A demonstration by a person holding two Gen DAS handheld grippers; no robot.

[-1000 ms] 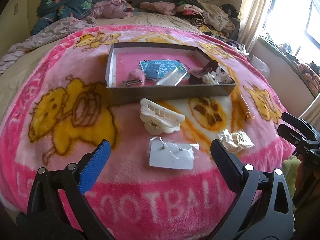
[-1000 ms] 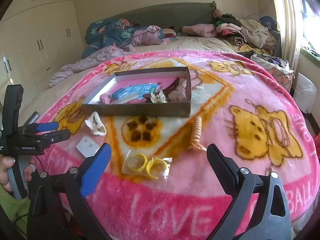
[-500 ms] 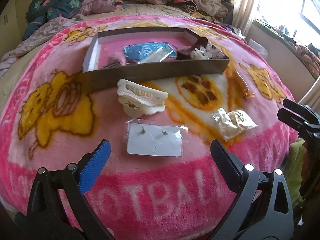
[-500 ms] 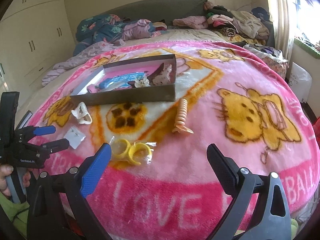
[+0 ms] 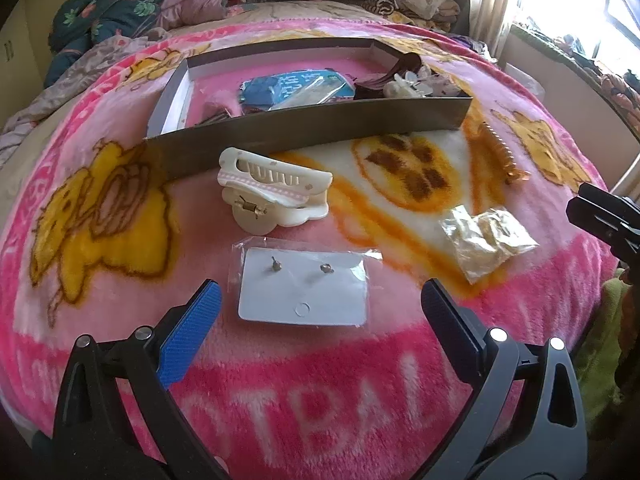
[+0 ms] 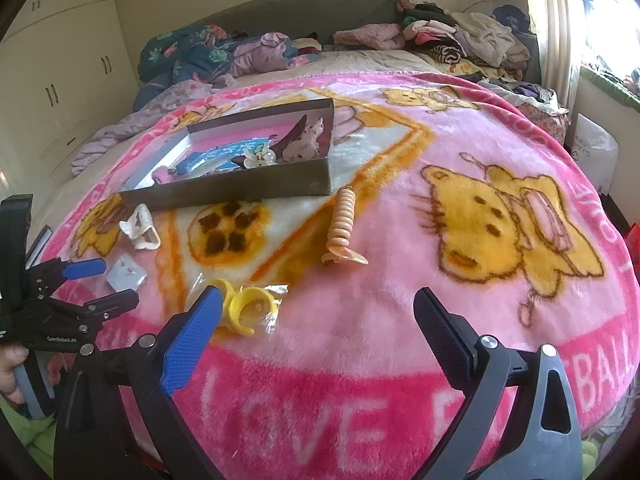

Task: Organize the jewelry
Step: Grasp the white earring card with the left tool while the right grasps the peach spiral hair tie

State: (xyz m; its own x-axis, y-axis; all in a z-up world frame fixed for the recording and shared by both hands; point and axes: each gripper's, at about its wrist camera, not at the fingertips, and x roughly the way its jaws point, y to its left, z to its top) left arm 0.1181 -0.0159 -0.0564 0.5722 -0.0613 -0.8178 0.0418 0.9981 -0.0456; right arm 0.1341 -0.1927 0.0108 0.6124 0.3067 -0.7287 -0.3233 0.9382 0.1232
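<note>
My left hand-held gripper point(image 5: 318, 300) hangs wide open over the earring card point(image 5: 303, 293) in its clear sleeve — white claw clip point(image 5: 274, 192) just beyond it, then the open box point(image 5: 308, 128) of trinkets. My right hand-held gripper point(image 6: 318, 312) is spread wide too, the yellow rings point(image 6: 246, 308) in their packet by its blue pad, the orange spiral clip point(image 6: 342, 226) further out on the pink blanket point(image 6: 400, 320) — possibly a hair tie.

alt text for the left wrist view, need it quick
The open left gripper hovers over a white earring card on a pink cartoon blanket. Beyond it lie a cream hair claw clip and a shallow box of accessories.
</note>
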